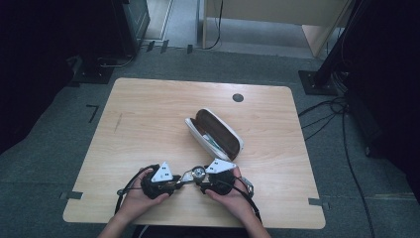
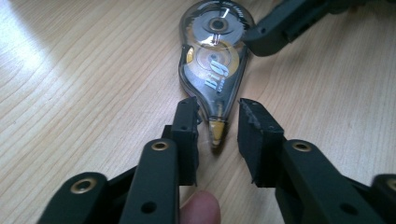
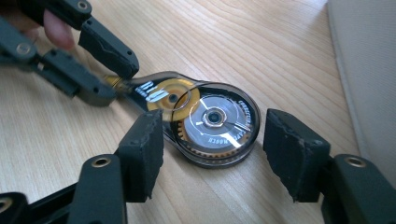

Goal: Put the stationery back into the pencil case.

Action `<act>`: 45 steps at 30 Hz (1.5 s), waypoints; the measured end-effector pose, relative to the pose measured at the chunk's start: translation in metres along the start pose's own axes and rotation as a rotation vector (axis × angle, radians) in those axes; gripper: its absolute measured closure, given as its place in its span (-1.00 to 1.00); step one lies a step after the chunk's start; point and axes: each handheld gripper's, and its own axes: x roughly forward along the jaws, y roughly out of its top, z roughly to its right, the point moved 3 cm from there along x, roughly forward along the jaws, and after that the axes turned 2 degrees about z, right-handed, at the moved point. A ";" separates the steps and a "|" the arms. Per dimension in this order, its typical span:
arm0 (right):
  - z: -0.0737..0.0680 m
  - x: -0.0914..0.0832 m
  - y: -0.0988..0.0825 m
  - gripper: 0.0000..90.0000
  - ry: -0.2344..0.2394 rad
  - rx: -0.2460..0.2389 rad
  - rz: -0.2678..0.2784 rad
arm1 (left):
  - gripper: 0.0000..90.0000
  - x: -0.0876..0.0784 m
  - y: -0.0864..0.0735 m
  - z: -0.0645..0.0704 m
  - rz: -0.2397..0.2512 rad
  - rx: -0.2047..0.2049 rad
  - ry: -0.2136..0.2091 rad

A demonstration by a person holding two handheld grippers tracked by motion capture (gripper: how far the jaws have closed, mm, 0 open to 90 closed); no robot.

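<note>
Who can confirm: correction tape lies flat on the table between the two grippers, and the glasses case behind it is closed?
Not quite: the glasses case is open, its lid swung back, as the high view shows. The correction tape does lie flat on the table between them.

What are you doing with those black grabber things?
A person holds two grippers around a correction tape roller lying flat on the wooden table. The left gripper fingers sit at its narrow tip, one just touching. The right gripper fingers stand open around its round end. An open glasses case lies behind.
</note>
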 end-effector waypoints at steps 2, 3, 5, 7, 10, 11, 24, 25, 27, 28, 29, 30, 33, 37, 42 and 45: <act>0.000 0.001 -0.001 -0.17 0.005 -0.015 0.000 | 0.65 -0.001 0.000 -0.002 -0.007 -0.002 0.000; 0.000 0.001 -0.001 -0.18 0.005 -0.024 -0.003 | 0.68 -0.001 0.000 -0.003 -0.006 -0.006 0.000; 0.001 0.002 -0.001 -0.21 0.002 -0.034 -0.003 | 0.74 -0.001 0.000 -0.004 -0.008 -0.010 0.001; 0.002 0.002 -0.001 -0.21 0.007 -0.043 0.007 | 0.77 -0.002 0.000 -0.005 -0.006 -0.016 -0.003; 0.001 0.002 0.000 -0.19 0.009 -0.079 0.011 | 0.82 -0.002 -0.001 -0.005 -0.006 -0.018 -0.019; 0.000 0.003 0.001 -0.20 0.006 -0.095 0.011 | 0.82 -0.002 -0.001 -0.005 -0.006 -0.017 -0.021; 0.002 0.004 0.000 -0.18 0.027 -0.099 -0.004 | 0.83 -0.006 0.000 -0.007 0.025 -0.032 -0.046; 0.002 0.004 0.000 -0.20 0.027 -0.107 -0.002 | 0.82 -0.007 0.000 -0.007 0.026 -0.037 -0.049; 0.001 0.004 0.000 -0.22 0.028 -0.110 -0.008 | 0.82 -0.008 0.001 -0.008 0.036 -0.048 -0.054; 0.001 0.004 0.000 -0.22 0.023 -0.116 -0.008 | 0.82 -0.008 0.001 -0.008 0.037 -0.048 -0.055; 0.000 0.004 0.000 -0.23 0.019 -0.128 -0.005 | 0.82 -0.009 0.002 -0.008 0.039 -0.049 -0.056; 0.000 0.004 0.000 -0.24 0.018 -0.131 -0.005 | 0.82 -0.009 0.002 -0.008 0.040 -0.052 -0.058; -0.002 0.005 0.000 -0.25 0.010 -0.157 -0.009 | 0.83 -0.010 0.003 -0.008 0.048 -0.060 -0.065; -0.006 0.007 0.001 -0.29 0.020 -0.193 -0.011 | 0.85 -0.010 0.003 -0.009 0.052 -0.071 -0.070; -0.005 0.007 0.001 -0.25 0.024 -0.188 -0.013 | 0.48 -0.005 -0.001 -0.006 0.018 -0.043 -0.080; -0.005 0.007 0.001 -0.16 0.033 -0.177 -0.016 | 0.29 -0.002 -0.001 -0.004 0.000 -0.017 -0.052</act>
